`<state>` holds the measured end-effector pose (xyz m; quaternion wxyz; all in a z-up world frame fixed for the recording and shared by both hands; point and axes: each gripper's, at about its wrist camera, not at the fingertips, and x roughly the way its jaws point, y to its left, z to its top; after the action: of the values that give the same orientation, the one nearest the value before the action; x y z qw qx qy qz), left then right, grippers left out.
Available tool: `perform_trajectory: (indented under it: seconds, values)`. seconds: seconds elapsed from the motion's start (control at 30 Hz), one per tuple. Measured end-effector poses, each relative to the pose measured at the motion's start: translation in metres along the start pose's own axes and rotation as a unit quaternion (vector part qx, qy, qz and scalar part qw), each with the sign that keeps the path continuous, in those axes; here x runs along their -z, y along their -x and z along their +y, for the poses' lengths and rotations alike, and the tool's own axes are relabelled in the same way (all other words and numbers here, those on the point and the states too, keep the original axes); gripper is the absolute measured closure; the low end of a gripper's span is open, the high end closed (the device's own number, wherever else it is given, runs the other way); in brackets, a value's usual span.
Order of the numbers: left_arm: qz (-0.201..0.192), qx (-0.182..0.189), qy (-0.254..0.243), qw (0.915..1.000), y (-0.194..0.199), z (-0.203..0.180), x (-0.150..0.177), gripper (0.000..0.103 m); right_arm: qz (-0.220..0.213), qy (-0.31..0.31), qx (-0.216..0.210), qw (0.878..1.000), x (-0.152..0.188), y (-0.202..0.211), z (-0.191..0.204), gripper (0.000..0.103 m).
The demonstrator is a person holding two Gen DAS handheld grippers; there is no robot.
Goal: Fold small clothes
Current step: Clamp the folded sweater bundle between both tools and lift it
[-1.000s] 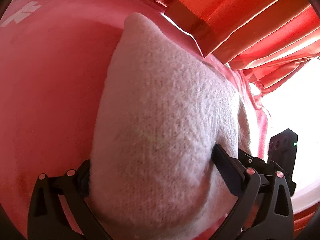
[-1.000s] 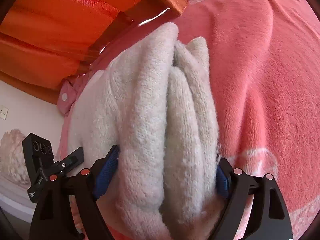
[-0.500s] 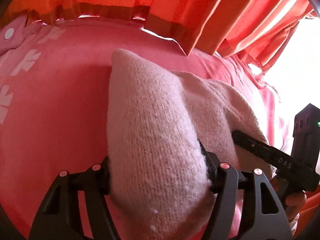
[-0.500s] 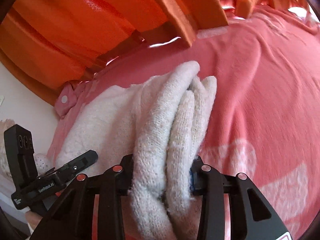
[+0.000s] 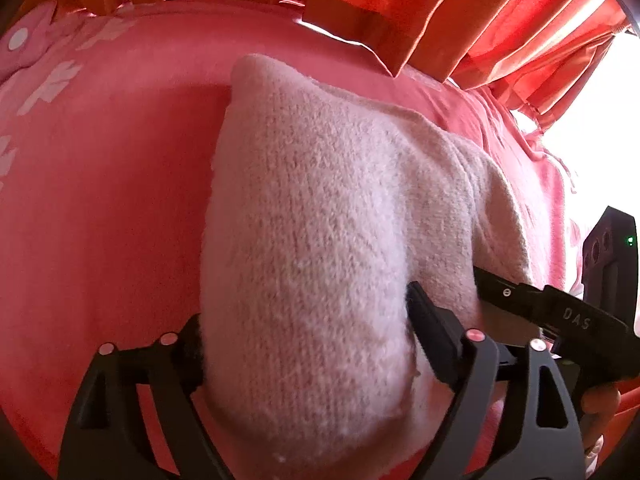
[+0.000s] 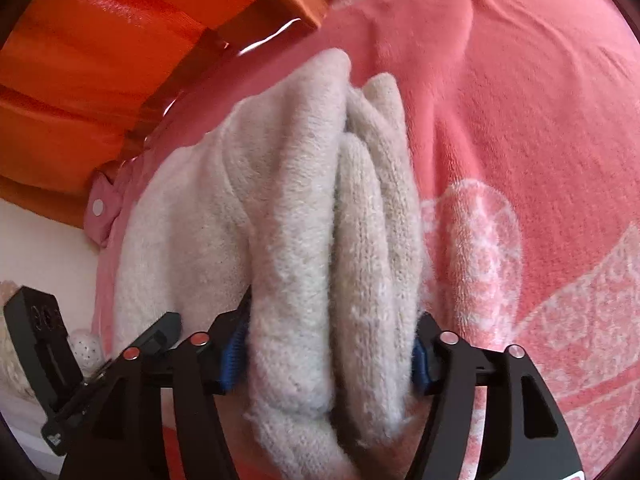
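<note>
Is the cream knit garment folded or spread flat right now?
Folded: the knit garment shows stacked layers bunched between the right gripper.

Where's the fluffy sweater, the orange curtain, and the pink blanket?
sweater (image 5: 320,240), left wrist view, middle of its knit.
curtain (image 6: 80,60), right wrist view, on a fold.
blanket (image 6: 520,100), right wrist view, bare plush part.

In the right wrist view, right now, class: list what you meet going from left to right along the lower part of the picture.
Left gripper → right gripper's left finger → cream knitted garment → right gripper's right finger → pink blanket with white pattern.
</note>
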<state>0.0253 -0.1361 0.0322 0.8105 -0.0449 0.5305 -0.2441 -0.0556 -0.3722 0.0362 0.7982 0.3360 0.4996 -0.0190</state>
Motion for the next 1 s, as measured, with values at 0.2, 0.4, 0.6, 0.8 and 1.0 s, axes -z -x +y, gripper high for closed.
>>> perform_trajectory:
  seconds: [0.2, 0.4, 0.6, 0.8, 1.0]
  values:
    - [-0.004, 0.026, 0.020, 0.9995, -0.012, 0.014, 0.002, 0.005, 0.015, -0.030, -0.026, 0.999, -0.003, -0.006, -0.016, 0.032]
    - [-0.004, 0.090, 0.049, 0.9948, -0.012, 0.032, 0.004, 0.009, 0.018, -0.035, -0.038, 0.998, -0.002, -0.006, -0.020, 0.034]
    - [-0.011, 0.129, 0.046, 0.9906, 0.016, 0.026, -0.004, 0.045, -0.032, 0.008, -0.028, 0.999, 0.010, 0.022, 0.008, 0.064]
    - [-0.062, 0.169, -0.004, 0.9836, 0.094, 0.004, -0.005, 0.046, -0.087, 0.055, -0.043, 0.994, 0.041, 0.089, 0.047, 0.067]
    - [-0.153, 0.223, -0.076, 0.9597, 0.203, -0.024, -0.007, 0.046, -0.214, 0.133, -0.062, 0.966, 0.069, 0.207, 0.106, 0.067]
